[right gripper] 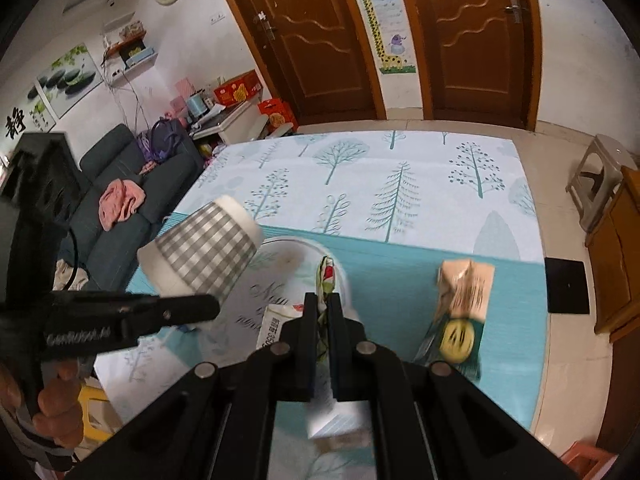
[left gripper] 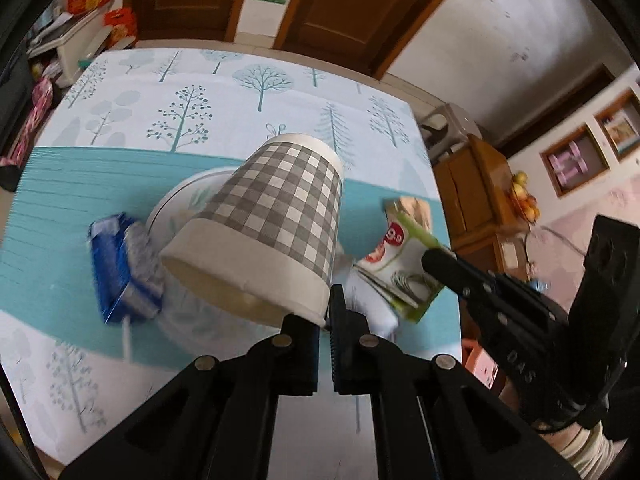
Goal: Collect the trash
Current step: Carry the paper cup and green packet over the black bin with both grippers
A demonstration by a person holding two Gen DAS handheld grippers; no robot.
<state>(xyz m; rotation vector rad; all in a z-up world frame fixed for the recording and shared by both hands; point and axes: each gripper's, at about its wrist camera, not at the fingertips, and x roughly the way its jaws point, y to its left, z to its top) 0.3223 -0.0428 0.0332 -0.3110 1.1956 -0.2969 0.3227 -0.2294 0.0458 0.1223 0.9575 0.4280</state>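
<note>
My left gripper is shut on the rim of a grey checked paper cup, which hangs tilted above the table with its mouth toward me. In the right wrist view the cup and the left gripper show at the left. My right gripper is shut on a green and white wrapper, lifted off the table. The left wrist view shows that wrapper in the right gripper. A blue wrapper and a brown and yellow package lie on the table.
A white plate and a white printed packet sit on the tree-patterned tablecloth under the grippers. A dark sofa stands left of the table. A wooden cabinet and a stool stand to the right.
</note>
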